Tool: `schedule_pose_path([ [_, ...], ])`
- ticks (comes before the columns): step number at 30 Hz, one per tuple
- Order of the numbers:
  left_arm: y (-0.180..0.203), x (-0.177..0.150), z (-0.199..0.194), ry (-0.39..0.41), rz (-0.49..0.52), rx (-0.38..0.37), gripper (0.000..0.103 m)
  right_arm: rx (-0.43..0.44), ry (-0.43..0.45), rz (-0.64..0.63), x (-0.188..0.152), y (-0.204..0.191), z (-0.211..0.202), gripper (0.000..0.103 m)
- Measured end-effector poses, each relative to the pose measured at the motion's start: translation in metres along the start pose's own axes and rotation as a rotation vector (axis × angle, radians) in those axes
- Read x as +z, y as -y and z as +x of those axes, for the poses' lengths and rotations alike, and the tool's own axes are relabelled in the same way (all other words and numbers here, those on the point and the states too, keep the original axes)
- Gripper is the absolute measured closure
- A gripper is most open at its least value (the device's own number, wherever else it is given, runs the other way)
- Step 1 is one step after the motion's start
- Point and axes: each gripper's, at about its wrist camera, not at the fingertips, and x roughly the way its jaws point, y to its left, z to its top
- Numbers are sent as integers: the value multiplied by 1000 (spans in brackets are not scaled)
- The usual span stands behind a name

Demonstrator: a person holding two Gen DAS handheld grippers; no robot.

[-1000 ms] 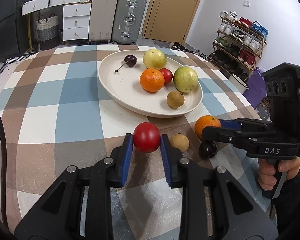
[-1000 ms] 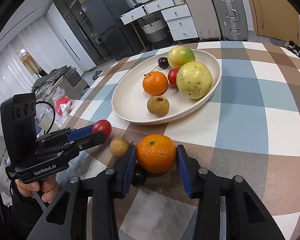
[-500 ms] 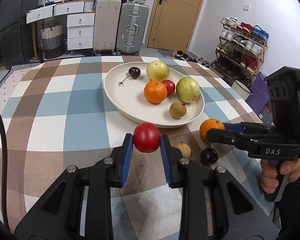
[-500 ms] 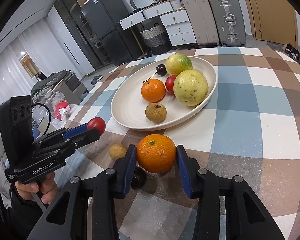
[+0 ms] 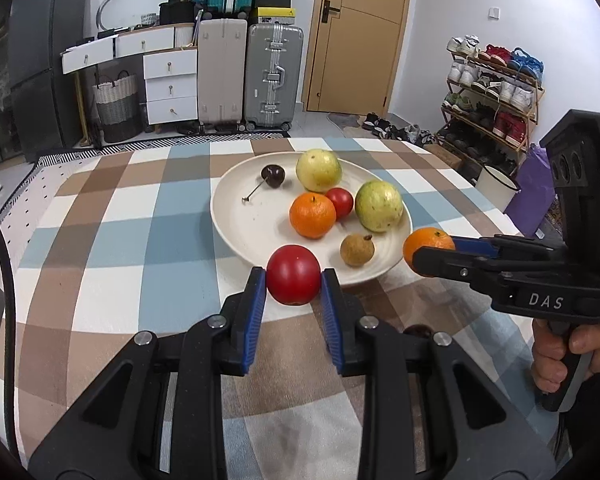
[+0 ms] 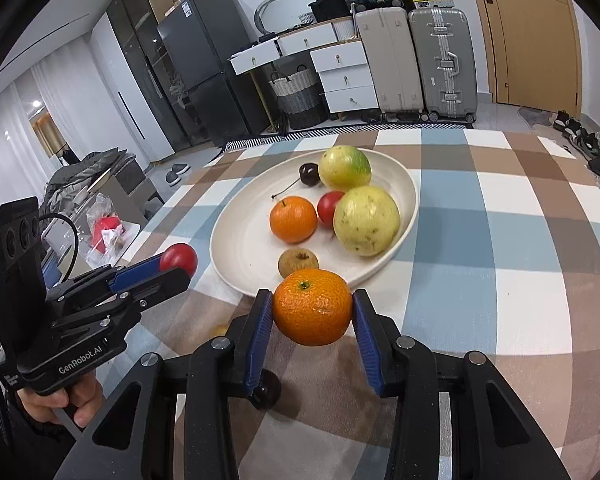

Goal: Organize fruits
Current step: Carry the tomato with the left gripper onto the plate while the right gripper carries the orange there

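Left hand-held gripper (image 5: 293, 280) clamps tomato (image 5: 293, 280) — right hand-held gripper (image 6: 313, 307) clamps orange (image 6: 313, 307).

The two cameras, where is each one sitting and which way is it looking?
Left wrist view: sits on the left tongs, looking down along them at a red tomato they pinch, near the plate; the person's right hand shows.
Right wrist view: sits on the right tongs, looking at the held orange; the left hand shows.
Both share the plate of fruit, the checked tablecloth, and each other's tongs.
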Motion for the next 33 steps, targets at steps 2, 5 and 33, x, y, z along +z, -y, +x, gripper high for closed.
schedule_pose_path([
  [2,2,3,0,6,8,14,78,-2,5,-5,4,-2,0,62],
  [5,3,9,0,17,12,24,78,1,19,-8,11,-4,0,62],
  [33,0,27,41,40,20,50,78,-55,44,-78,41,-18,25,62],
])
